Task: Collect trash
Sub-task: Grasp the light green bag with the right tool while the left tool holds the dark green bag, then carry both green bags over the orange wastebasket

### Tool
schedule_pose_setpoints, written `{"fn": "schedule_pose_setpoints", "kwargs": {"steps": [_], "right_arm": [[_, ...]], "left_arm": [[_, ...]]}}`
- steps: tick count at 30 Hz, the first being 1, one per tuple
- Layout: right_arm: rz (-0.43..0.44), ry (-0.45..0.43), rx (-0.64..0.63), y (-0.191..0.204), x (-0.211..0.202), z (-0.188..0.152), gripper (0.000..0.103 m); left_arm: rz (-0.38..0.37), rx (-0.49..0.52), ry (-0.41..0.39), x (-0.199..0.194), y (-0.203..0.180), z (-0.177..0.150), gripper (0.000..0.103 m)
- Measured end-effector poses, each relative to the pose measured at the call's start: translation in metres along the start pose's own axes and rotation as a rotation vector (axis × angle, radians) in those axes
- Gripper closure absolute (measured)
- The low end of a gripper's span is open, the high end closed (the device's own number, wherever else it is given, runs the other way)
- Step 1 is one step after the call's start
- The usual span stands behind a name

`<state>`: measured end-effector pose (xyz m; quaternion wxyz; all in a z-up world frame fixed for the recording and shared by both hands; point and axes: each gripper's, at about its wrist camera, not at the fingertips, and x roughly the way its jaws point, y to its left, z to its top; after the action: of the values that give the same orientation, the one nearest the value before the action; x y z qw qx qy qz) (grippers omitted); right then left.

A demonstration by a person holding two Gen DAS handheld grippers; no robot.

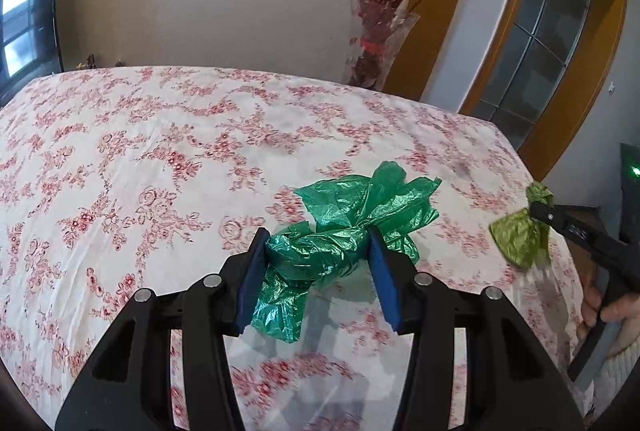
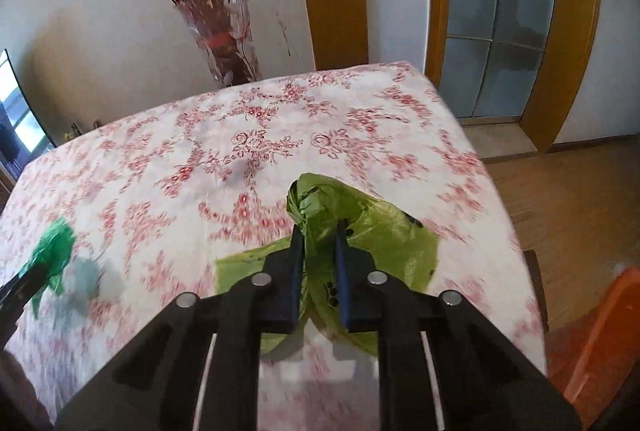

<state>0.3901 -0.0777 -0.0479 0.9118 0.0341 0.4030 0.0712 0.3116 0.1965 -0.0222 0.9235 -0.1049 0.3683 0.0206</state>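
Two hand-held claws work over a counter (image 1: 120, 135) with a floral cloth. The left claw (image 1: 316, 259) is clamped around a crumpled dark green plastic bag (image 1: 340, 223), bunched between its blue pads. The right claw (image 2: 318, 263) pinches a light green bag (image 2: 372, 231), which spills past its tips. Both pieces look gathered; disposal seems left, possibly into the orange container (image 2: 600, 335) to the right claw's right.

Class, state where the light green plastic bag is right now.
Light green bag is pinched in the right gripper over the floral tablecloth, right of the dark green bag.
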Motion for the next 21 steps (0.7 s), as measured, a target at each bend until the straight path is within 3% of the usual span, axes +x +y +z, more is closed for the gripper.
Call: {"fn": "schedule_pose_setpoints", "kwargs": {"steps": [9, 21], "right_arm": [[0.031, -0.079, 0.058, -0.038, -0.080, -0.032, 0.087], [0.006, -0.192, 0.140, -0.091, -0.176, -0.077, 0.087]], "left_arm": [[-0.065, 0.047, -0.021, -0.026, -0.047, -0.004, 0.054], [-0.208, 0.158, -0.029, -0.055, -0.145, -0.018, 0.054]]}}
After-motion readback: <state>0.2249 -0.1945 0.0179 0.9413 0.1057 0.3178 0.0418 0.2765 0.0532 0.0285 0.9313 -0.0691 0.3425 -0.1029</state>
